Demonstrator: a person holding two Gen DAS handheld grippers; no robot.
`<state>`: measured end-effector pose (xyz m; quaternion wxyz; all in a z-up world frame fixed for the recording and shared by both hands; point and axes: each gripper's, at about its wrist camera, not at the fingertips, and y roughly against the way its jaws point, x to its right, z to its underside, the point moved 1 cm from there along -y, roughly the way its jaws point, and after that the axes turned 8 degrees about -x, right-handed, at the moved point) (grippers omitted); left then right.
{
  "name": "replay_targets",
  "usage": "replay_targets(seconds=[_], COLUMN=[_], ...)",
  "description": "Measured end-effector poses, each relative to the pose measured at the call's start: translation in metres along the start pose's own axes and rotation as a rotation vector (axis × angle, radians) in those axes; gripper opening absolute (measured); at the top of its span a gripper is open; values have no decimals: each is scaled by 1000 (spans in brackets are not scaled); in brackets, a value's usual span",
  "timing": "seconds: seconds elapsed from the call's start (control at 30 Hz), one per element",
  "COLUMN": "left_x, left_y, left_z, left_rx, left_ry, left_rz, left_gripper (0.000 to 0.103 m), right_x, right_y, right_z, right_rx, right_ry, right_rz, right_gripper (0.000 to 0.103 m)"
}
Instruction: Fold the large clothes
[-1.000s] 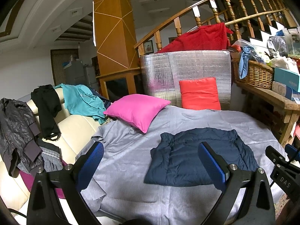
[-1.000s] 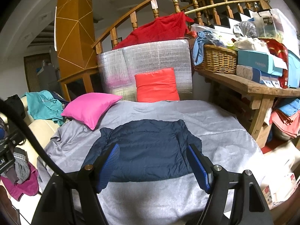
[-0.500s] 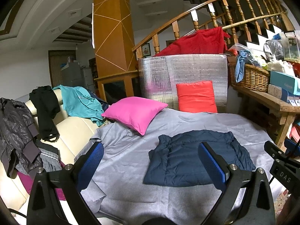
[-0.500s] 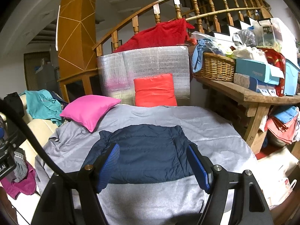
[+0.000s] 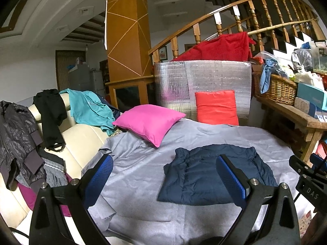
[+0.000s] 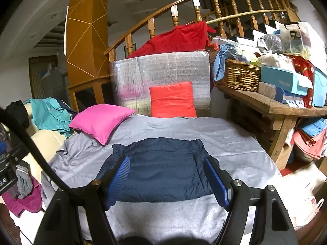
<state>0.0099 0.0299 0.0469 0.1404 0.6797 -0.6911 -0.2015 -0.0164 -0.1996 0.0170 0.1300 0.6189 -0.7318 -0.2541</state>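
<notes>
A dark navy padded jacket [image 5: 202, 175] lies folded into a flat rectangle on the grey sheet [image 5: 143, 163] that covers the bed. It also shows in the right wrist view [image 6: 163, 169]. My left gripper [image 5: 163, 175] is open and empty, held above the sheet to the left of and short of the jacket. My right gripper [image 6: 167, 179] is open and empty, held above the jacket's near edge. Neither touches the cloth.
A pink cushion [image 5: 147, 122] and a red cushion [image 5: 216, 108] lie at the far end of the sheet. Several clothes hang on the cream sofa [image 5: 81, 134] at the left. A wooden table [image 6: 271, 104] with a wicker basket [image 6: 239, 75] and boxes stands at the right.
Both grippers have drawn back and risen a little, so the jacket sits slightly lower and smaller in view. The jacket has not moved. Both grippers stay open.
</notes>
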Motion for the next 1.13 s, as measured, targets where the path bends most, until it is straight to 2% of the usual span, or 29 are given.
replay_targets(seconds=[0.33,0.57,0.7,0.8,0.87,0.9,0.97,1.03,1.1,1.13], left_x=[4,4,9,5,-8,-17,-38,-64,-95,-107], left_y=[-41,-72,-90,-108,-139,-161,-212,-275,-340,-362], left_z=[-21,-30,-31,-30,-32,-30,-24,-10,11,20], left_rx=[-26,-54,-65,-66,-122,-163,-242,-349,-449,-487], left_ry=[-9,0,-10,28,94,135,211,275,337,361], left_rz=[-32,-47,-42,1,22,24,11,-66,-155,-196], left_gripper=[100,100,100,100,100,100,100,100,100,100], right_x=[-7,-1,7,28,51,75,111,163,219,238], right_y=[-52,-87,-103,-123,-138,-154,-178,-215,-264,-280], right_z=[-24,-36,-39,-46,-52,-56,-57,-55,-45,-40], right_rx=[-27,-48,-56,-85,-111,-130,-147,-178,-264,-288], right_ry=[-7,-25,-35,-61,-106,-141,-185,-243,-290,-308], right_rz=[-33,-26,-13,-16,-9,25,86,153,258,277], right_gripper=[78,78,78,78,82,85,85,85,85,85])
